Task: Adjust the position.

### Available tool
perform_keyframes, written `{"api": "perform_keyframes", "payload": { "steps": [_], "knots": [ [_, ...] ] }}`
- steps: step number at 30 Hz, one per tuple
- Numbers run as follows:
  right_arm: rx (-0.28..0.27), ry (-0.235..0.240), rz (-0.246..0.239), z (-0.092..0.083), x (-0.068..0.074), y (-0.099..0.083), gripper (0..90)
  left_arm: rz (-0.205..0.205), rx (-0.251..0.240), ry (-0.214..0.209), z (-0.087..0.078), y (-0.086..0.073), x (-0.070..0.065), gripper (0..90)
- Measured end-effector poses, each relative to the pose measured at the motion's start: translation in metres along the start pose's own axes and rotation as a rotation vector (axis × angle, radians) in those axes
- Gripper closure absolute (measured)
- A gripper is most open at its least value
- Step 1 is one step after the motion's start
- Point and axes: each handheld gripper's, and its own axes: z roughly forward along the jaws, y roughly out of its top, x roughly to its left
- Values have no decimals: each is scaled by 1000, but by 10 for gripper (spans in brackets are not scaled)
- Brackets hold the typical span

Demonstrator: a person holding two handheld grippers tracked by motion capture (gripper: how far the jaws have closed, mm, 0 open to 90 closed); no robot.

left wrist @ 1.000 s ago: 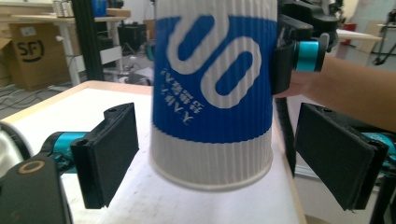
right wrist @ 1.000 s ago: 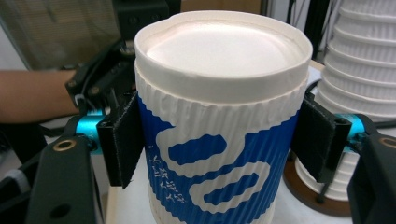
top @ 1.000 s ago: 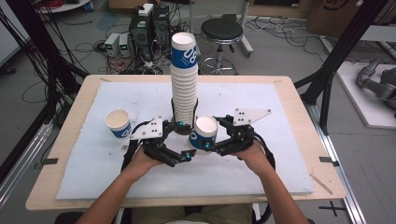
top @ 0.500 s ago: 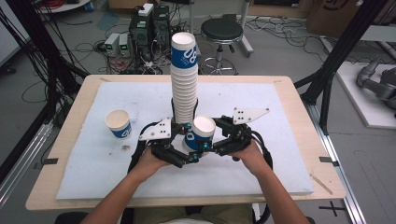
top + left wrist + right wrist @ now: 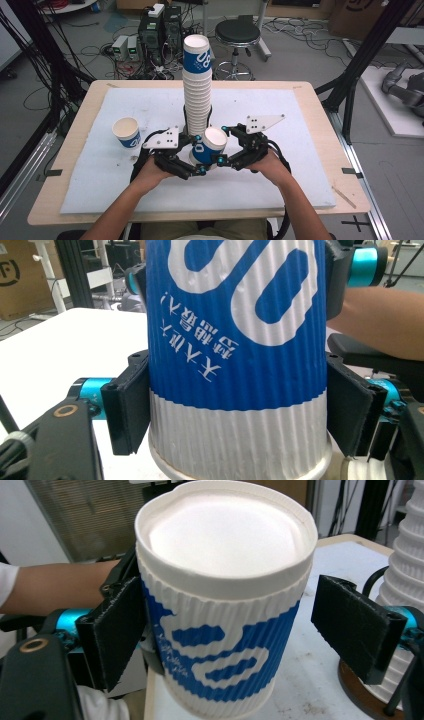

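A blue-and-white ribbed paper cup (image 5: 210,146) hangs tilted just above the white mat, in front of a tall stack of the same cups (image 5: 197,85). My left gripper (image 5: 199,156) has just been closing, and both pads (image 5: 131,405) now press the cup's (image 5: 235,365) sides near its base. My right gripper (image 5: 221,145) has just been opening. Its jaws stand apart around the cup's (image 5: 225,630) rim end, with a clear gap at the right pad (image 5: 352,625). A single cup (image 5: 126,132) stands upright at the left.
The white mat (image 5: 300,165) covers a wooden table (image 5: 345,150). The cup stack rises right behind both grippers. A stool (image 5: 237,35), computer boxes and cables sit on the floor beyond the far edge. Black frame posts stand at both sides.
The left gripper's jaws have closed onto the cup, and the right gripper's jaws have opened off it. The cup has shifted slightly left and toward the person.
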Motion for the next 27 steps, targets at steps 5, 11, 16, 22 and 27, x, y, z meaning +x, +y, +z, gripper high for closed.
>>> {"api": "perform_keyframes", "payload": {
  "steps": [5, 11, 16, 22, 27],
  "knots": [
    [50, -12, -33, -1, 0, 3, 147, -13, 21, 10, -5, 0, 4, 238],
    [119, -62, -90, -3, 2, 9, 148, -41, 80, 3, -9, 1, 12, 238],
    [156, -44, -117, 1, -1, 16, 148, -67, 91, -12, -11, 4, 11, 236],
    [157, -7, -119, -2, -6, 18, 148, -62, 126, -42, -8, 4, 11, 236],
    [174, 6, -122, 0, -3, 18, 148, -41, 170, -53, -3, 5, 5, 237]
  ]
}}
